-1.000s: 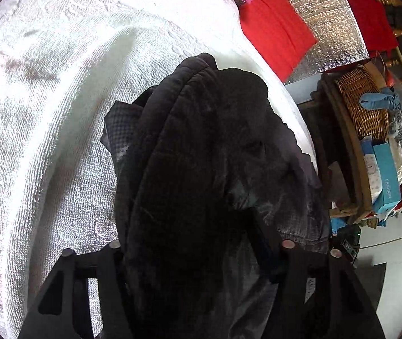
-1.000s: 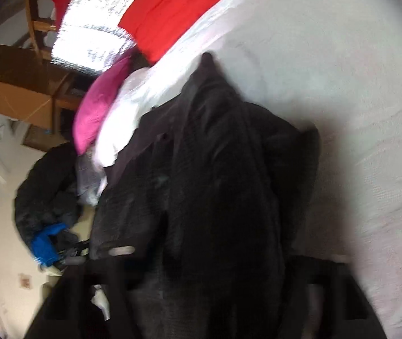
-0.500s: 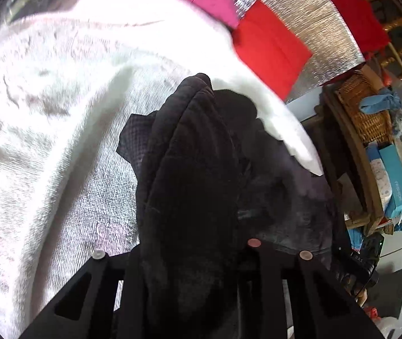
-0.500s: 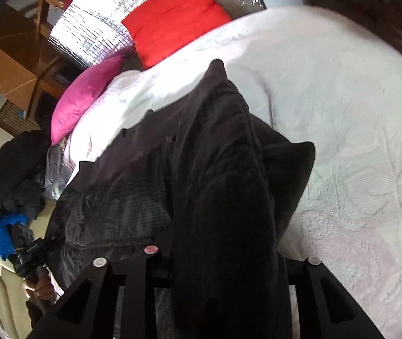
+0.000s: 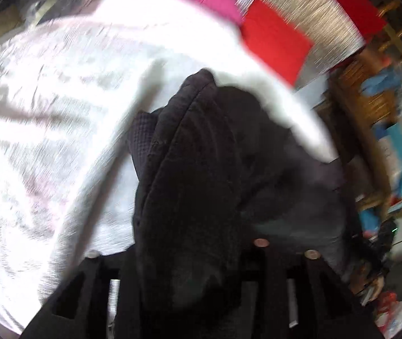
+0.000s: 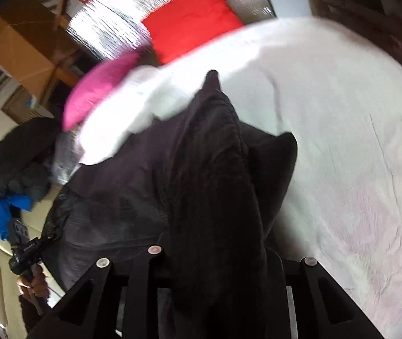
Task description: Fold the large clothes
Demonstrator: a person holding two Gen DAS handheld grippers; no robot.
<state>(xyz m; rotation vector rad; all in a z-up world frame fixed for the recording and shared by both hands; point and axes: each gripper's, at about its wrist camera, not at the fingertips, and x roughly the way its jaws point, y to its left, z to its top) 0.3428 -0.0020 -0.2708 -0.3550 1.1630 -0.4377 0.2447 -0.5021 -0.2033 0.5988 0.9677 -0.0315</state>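
The dark jacket lies on the white bedspread with its long axis running far from both grippers, bunched between the opening fingers of the left gripper and the right gripper, equally near.

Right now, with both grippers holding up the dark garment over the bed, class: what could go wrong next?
1. The left gripper and right gripper each have only a bunched fold of the dark garment between jaws that are opening; the fabric may slip out.
2. The garment hangs past the edge of the white bedspread; dropped, it may slide off.
3. It is crumpled, so creases may get folded in.
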